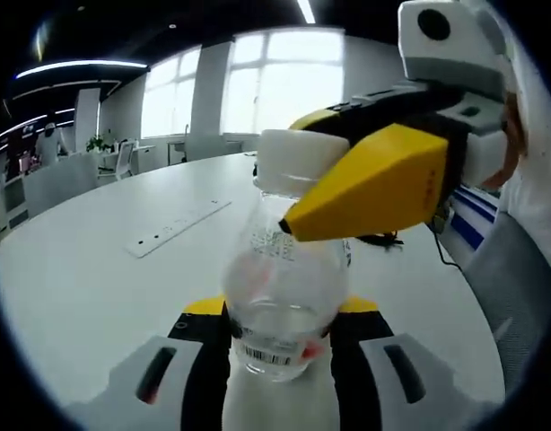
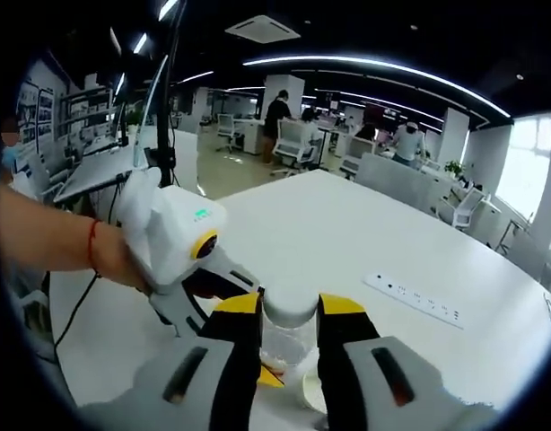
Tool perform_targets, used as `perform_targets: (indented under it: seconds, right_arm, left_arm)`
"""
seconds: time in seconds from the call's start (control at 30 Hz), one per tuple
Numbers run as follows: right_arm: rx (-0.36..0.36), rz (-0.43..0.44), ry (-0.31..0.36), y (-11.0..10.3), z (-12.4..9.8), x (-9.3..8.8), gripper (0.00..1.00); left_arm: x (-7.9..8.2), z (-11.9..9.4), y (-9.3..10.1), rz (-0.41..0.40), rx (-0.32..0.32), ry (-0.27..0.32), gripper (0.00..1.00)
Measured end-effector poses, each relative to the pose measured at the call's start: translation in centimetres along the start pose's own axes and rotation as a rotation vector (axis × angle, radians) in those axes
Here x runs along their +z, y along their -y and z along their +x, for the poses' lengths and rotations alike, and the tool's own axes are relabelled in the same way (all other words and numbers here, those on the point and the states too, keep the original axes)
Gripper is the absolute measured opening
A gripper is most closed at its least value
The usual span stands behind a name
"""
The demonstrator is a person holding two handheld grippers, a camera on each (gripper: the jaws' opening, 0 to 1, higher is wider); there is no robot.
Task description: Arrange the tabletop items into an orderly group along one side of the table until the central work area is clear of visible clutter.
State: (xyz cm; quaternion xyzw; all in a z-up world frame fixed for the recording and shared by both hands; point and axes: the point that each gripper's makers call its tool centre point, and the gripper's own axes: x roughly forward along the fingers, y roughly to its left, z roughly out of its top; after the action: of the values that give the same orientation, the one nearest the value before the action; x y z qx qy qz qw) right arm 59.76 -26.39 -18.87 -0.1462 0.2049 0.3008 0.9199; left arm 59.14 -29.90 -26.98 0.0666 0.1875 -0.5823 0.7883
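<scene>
while the left gripper rose from the bottom of the left gripper view, its two yellow-and-black jaws stood clenched on the lower body of a clear plastic bottle, one jaw on each side, touching it. a barcode label sat on the bottle just between the jaws, with small red marks on the wrap above it. the bottle's white cap lay up ahead of the jaws, and the right gripper came in from the right, its yellow jaw lying across the bottle's shoulder just under the cap.

in the right gripper view, the right gripper had the white cap between its own two jaws, both jaw faces close against it, so it read as grasping the cap. the clear plastic bottle showed below the cap, between the jaws. the left gripper came in from the left, held in a person's gloved hand with a red band on the wrist.

beyond the jaws lay the white table. a white power strip lay flat on it, well apart from the bottle. a black cable lay on the table behind the right gripper. past the table were office desks, chairs and people, too small to detail.
</scene>
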Motion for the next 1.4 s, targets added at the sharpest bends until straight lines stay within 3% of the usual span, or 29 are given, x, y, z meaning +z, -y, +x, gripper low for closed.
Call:
perform_targets:
  seconds: [0.7, 1.13, 1.4]
  right_arm:
    - [0.015, 0.010, -0.008, 0.09, 0.01, -0.21, 0.22]
    - [0.025, -0.006, -0.007, -0.11, -0.31, -0.24, 0.28]
    - [0.023, -0.006, -0.001, 0.03, -0.62, -0.23, 0.35]
  left_arm:
    - [-0.01, 0.08, 0.19, -0.011, 0.000, -0.002, 0.43]
    - [-0.09, -0.24, 0.19, -0.023, 0.014, -0.013, 0.45]
    - [-0.11, -0.58, 0.14, -0.042, 0.029, -0.018, 0.54]
